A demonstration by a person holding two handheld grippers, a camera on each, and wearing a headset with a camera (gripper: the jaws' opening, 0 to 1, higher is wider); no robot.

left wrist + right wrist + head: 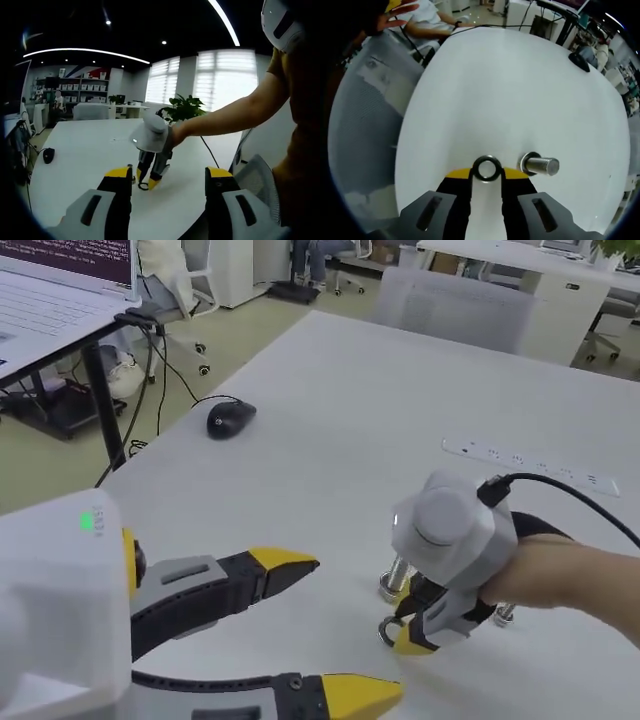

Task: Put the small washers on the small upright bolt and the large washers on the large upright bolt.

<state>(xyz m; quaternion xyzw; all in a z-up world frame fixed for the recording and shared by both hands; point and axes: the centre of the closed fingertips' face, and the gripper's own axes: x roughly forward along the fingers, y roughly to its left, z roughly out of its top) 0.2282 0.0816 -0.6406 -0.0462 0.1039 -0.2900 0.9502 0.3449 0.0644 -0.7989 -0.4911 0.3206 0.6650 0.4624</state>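
Observation:
My right gripper is shut on a metal washer, pinched at its lower edge between the yellow tips. Just right of it stands the large upright bolt with a ring around its base. From the head view, that gripper points down at the white table, the washer sits just above the surface, and the bolt is close behind it. A second small metal piece peeks out by the hand. My left gripper hovers open at the lower left, holding nothing, with the right gripper ahead of it.
A black mouse lies at the table's left side and a white power strip lies far right. A laptop sits on a side desk at the upper left. A grey chair stands behind the table.

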